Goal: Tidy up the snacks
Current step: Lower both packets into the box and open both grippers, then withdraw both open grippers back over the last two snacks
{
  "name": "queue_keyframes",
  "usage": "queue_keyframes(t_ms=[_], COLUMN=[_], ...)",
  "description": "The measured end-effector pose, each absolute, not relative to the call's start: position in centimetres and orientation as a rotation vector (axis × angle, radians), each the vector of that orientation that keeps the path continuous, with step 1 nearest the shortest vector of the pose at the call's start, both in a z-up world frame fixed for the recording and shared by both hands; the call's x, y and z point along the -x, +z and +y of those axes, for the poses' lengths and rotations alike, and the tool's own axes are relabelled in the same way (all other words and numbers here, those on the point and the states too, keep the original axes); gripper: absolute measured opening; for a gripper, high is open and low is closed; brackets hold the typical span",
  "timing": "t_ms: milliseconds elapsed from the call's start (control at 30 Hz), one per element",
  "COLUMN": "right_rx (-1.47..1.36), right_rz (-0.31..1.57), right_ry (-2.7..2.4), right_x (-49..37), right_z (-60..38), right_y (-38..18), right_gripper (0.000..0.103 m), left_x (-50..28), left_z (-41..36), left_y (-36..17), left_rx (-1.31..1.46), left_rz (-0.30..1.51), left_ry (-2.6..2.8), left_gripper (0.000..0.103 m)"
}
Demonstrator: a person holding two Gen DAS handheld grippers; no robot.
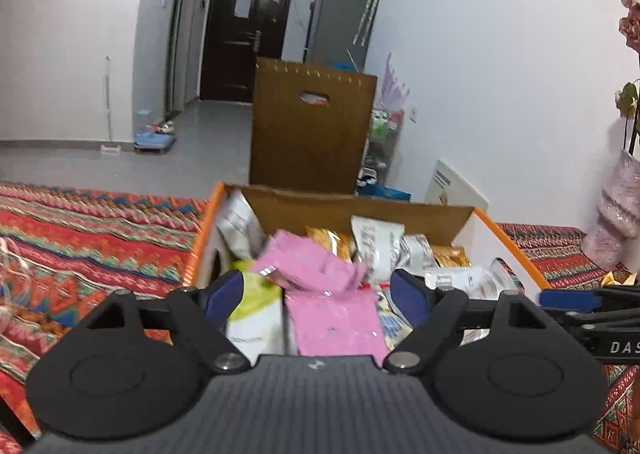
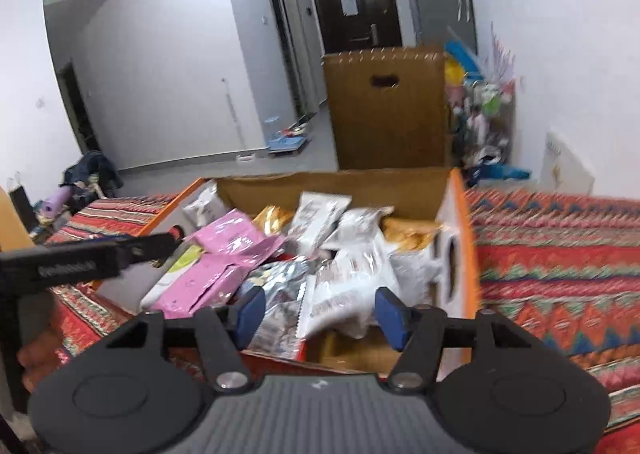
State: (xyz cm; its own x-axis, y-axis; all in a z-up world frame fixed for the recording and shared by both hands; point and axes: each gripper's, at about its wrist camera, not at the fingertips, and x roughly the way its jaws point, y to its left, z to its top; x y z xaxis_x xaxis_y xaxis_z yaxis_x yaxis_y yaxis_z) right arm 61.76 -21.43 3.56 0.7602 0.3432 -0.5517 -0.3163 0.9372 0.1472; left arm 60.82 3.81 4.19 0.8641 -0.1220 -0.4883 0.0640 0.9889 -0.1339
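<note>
Both grippers, L [image 1: 318, 290] & R [image 2: 320, 312], hung open & empty over the box [image 1: 352, 202]: drop step prob. done, next needs another snack fetched.

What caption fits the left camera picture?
Open left gripper above pink packets in the snack box.

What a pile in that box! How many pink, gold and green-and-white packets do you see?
Pink packets: 2
Gold packets: 2
Green-and-white packet: 1
Total: 5
</note>
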Motion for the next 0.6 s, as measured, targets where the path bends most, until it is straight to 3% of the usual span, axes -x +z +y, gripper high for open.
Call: queue_keyframes(t_ms=[267, 333, 600], right_rx=[-0.041, -0.007, 0.062], right_rz=[0.530, 0.514, 0.496], right_ry=[0.347, 0.363, 0.437], right_x=[-55.9, -53.5, -41.7], right_z=[-24.3, -24.6, -25.7], right_y=[6.8, 7.6, 7.5], right_gripper=[0.063, 0.069, 0.081], left_x=[-54.2, -51.6, -39.0], left_z=[3.2, 3.1, 2.1], left_y=[8.2, 9.0, 9.1], left_rx=[0.049, 0.030, -0.011], left_rz=[0.453, 0.439, 0.439], left_ry=[-0.139, -0.152, -0.182], left_gripper=[0.086, 0.091, 0.091])
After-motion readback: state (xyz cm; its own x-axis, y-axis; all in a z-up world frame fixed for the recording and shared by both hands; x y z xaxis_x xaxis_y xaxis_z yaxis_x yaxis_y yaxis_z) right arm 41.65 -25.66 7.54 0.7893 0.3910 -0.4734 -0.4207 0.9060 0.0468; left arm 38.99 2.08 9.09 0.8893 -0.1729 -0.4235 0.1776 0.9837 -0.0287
